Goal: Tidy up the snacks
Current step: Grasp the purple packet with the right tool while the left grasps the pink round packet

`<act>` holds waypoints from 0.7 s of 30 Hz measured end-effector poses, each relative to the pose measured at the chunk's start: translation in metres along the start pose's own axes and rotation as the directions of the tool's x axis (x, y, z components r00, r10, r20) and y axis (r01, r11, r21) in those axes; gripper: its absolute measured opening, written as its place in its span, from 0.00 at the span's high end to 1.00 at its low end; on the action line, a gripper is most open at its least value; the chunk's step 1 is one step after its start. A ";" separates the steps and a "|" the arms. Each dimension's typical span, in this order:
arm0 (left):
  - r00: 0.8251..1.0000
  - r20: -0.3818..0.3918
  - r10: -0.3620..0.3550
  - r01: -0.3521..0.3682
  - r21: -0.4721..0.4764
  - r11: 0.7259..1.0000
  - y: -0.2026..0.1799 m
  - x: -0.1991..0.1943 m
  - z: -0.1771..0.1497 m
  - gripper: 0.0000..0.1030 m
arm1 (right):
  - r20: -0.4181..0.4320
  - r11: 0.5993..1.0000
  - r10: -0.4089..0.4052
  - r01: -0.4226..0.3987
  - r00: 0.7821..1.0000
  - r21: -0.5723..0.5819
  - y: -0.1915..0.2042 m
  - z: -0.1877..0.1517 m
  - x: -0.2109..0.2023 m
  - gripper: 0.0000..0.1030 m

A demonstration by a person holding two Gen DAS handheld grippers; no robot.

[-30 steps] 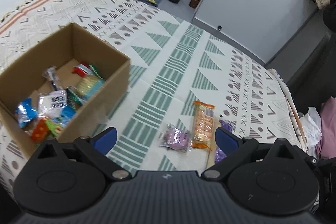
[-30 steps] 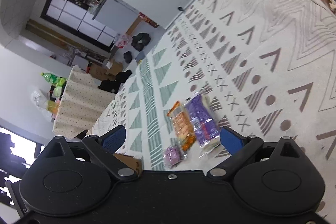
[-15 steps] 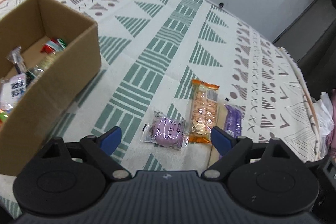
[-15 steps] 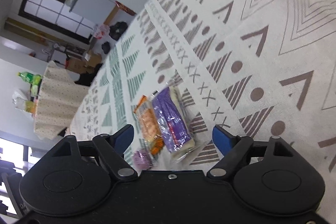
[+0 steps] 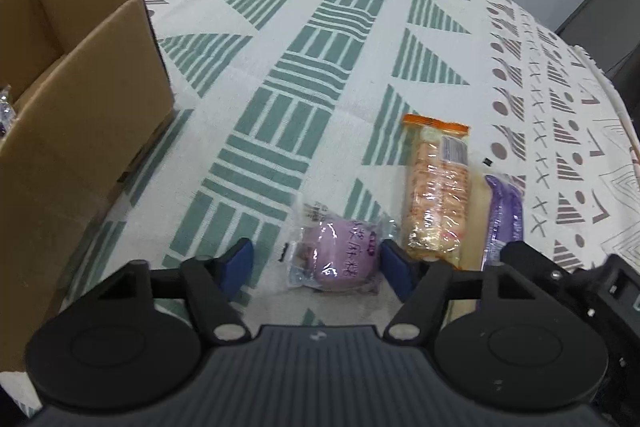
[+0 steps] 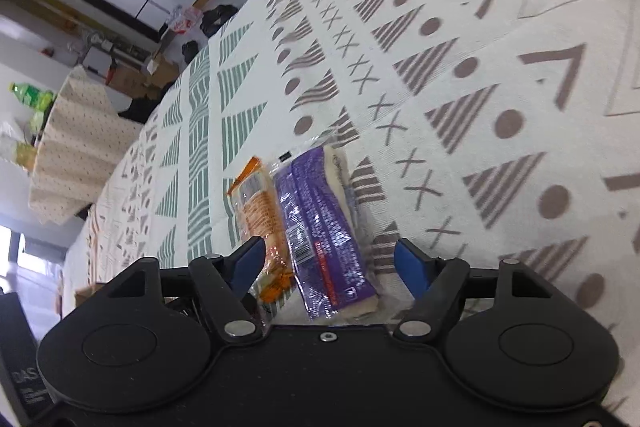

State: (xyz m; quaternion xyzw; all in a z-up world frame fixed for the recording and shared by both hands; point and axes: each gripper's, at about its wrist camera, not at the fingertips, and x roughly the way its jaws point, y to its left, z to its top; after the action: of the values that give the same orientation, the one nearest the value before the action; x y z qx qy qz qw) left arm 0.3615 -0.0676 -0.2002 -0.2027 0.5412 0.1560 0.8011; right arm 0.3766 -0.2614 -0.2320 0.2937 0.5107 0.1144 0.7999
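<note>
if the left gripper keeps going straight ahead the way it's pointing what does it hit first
Most likely the round purple snack packet: it already lies between the open fingers of the left gripper, on the patterned blanket. The orange packet lies off to the right of that line.

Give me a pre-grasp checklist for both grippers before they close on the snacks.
1. Left gripper open: ok, fingers spread wide.
2. Round purple snack between the left fingers: ok, though its right wrapper edge sits close to the right finger.
3. Right gripper open: ok.
4. Long purple packet between the right fingers: ok, centred.
5. Right grasp clear of neighbours: not ok, the orange packet lies against the purple one and the left finger overlaps its end, so it may get pinched too.
6. Cardboard box open and within view for the drop: ok; free space inside, cannot tell.
</note>
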 end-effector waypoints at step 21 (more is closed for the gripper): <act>0.994 0.095 -0.048 0.054 -0.067 0.996 0.030 -0.069 0.002 0.67 | 0.069 0.996 0.051 -0.046 0.996 -0.079 0.027 -0.011 -0.038 0.69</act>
State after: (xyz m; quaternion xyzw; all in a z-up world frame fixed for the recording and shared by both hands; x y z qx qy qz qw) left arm 0.3237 -0.0424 -0.1406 -0.2365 0.4920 0.1634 0.8218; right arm 0.3529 -0.2546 -0.1911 0.2787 0.4699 0.1430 0.8253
